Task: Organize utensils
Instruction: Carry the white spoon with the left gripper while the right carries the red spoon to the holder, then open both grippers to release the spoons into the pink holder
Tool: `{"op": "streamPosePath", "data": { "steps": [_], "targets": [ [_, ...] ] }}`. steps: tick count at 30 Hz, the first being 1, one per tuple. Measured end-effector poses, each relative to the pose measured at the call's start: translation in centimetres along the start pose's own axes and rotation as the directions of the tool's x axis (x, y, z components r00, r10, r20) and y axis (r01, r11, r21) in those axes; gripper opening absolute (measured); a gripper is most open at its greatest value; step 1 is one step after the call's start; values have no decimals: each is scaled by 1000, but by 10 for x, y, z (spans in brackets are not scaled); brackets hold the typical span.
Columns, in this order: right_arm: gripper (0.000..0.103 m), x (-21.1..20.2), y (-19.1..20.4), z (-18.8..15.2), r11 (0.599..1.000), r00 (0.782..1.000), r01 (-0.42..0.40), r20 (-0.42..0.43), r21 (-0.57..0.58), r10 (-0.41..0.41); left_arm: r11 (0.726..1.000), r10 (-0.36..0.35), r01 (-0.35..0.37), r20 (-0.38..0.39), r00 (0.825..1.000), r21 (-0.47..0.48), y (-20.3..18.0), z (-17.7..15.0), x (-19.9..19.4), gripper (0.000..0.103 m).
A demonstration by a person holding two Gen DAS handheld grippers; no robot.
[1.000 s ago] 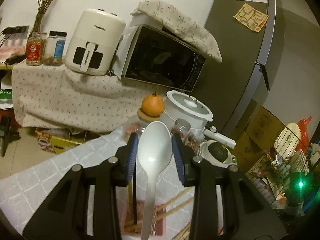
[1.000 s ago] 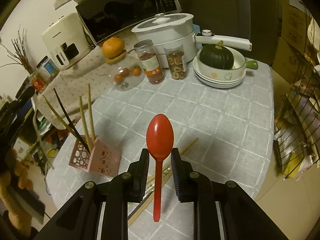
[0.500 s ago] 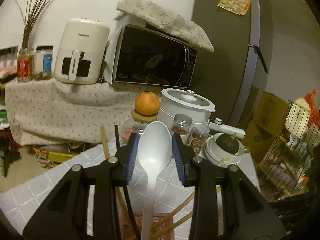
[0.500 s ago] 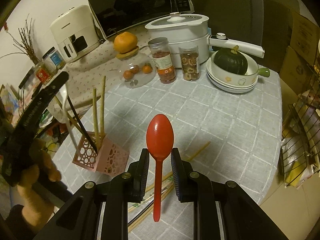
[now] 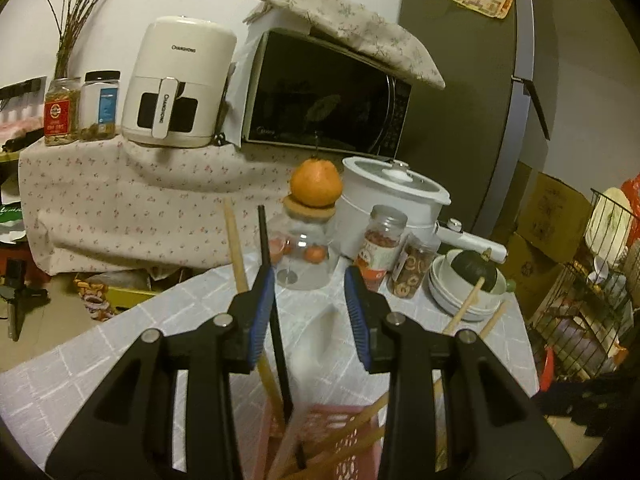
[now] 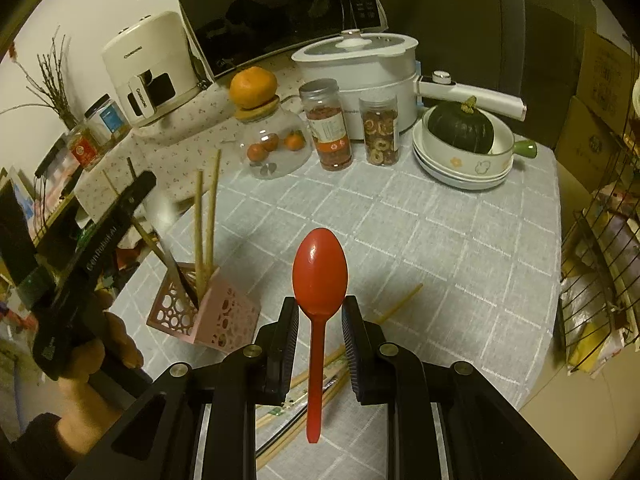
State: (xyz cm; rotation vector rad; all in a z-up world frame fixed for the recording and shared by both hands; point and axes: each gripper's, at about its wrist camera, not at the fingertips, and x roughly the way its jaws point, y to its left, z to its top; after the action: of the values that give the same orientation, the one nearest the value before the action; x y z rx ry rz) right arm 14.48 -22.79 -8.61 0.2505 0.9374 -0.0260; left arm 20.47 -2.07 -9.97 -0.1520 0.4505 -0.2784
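My left gripper hangs just above the pink perforated holder. Its blue pads stand apart, and the white spoon is only a pale blur low between the fingers, touching neither pad, over the holder's mouth. Wooden chopsticks and a black one stand in the holder. My right gripper is shut on the red spoon, bowl up, above the checked tablecloth. The right wrist view shows the pink holder at the left. Loose chopsticks lie under the right gripper.
At the table's far side stand a glass jar topped with an orange, two spice jars, a white pot and stacked bowls holding a dark squash. A wire rack stands off the table's right edge.
The left gripper sank closer to the pink holder. The white spoon's bowl left the pads and slid down as a blur. The right gripper and red spoon stayed put.
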Motion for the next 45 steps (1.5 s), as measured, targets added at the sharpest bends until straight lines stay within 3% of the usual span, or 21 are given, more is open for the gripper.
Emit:
{"op": "streamPosePath", "data": {
  "steps": [5, 9, 13, 16, 19, 21, 24, 28, 32, 38, 45],
  "targets": [
    [22, -12, 6, 3, 1000, 999, -20, 32, 11, 20, 999, -20, 21, -57, 998, 25, -3, 1, -11, 40],
    [22, -26, 15, 7, 999, 996, -42, 79, 14, 41, 1000, -7, 8, -105, 994, 12, -2, 8, -28, 58],
    [22, -44, 26, 14, 995, 985, -91, 151, 30, 86, 999, 31, -37, -192, 981, -28, 8, 13, -43, 66],
    [22, -53, 36, 19, 990, 969, -136, 211, 32, 126, 994, 85, -100, -296, 951, -36, 16, 12, -51, 73],
    [22, -58, 49, 24, 985, 945, -172, 285, 11, 162, 971, 212, -239, -431, 877, -9, 25, 6, -63, 73],
    [22, -60, 57, 26, 981, 923, -191, 339, -9, 183, 967, 217, -255, -468, 857, -17, 31, 2, -73, 74],
    [22, -57, 67, 27, 981, 905, -193, 382, -26, 188, 964, 216, -266, -494, 842, -31, 40, -8, -89, 79],
    [22, -46, 78, 25, 988, 893, -145, 423, -52, 153, 958, 174, -266, -528, 831, -103, 54, -21, -95, 80],
    [22, -30, 83, 22, 993, 898, -108, 424, -46, 118, 957, 118, -246, -572, 812, -151, 58, -28, -89, 80],
    [22, -12, 83, 18, 996, 911, -87, 402, -33, 93, 958, 101, -235, -576, 811, -163, 59, -26, -85, 80],
    [23, 0, 92, 8, 993, 929, -63, 359, -96, 94, 955, 83, -231, -585, 807, -184, 66, -26, -86, 80]
  ]
}}
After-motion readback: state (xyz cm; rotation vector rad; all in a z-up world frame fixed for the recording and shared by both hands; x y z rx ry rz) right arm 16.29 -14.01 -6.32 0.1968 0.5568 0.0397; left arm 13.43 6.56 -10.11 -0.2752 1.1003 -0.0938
